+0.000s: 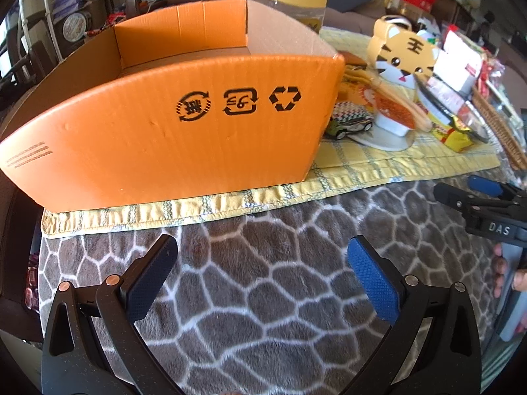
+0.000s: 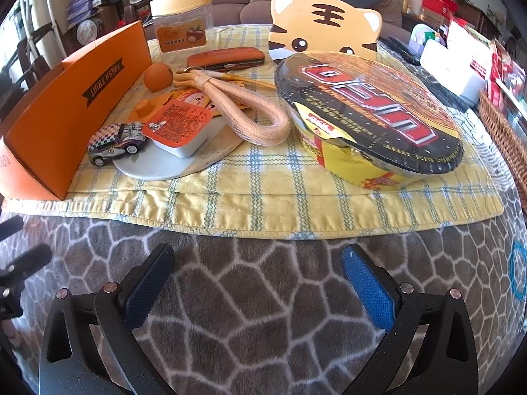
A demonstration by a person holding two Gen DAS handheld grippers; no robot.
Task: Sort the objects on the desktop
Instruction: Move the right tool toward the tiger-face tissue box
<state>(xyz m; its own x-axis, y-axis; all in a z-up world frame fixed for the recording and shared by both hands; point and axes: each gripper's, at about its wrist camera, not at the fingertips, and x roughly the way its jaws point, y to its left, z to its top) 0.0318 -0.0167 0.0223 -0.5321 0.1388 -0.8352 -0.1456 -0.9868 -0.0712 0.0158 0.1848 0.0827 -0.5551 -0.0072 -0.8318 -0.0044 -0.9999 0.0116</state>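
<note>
An open orange cardboard box (image 1: 184,121) stands on a yellow plaid cloth (image 1: 378,161); it also shows at the left of the right wrist view (image 2: 79,98). Right of it lie a toy car (image 2: 115,143), a sauce cup (image 2: 179,128) on a white plate (image 2: 184,168), a pink looped hose (image 2: 250,112), an orange ball (image 2: 158,76), an orange case (image 2: 227,57), a large noodle bowl (image 2: 372,115) and a tiger-face bag (image 2: 324,26). My left gripper (image 1: 262,279) is open and empty, short of the box. My right gripper (image 2: 258,283) is open and empty, short of the cloth.
A clear jar with a yellow lid (image 2: 181,19) stands at the back of the cloth. A wicker basket (image 2: 504,128) and white boxes (image 2: 451,65) sit at the right. A grey patterned blanket (image 2: 263,296) covers the near table. The right gripper (image 1: 477,204) shows at the left view's right edge.
</note>
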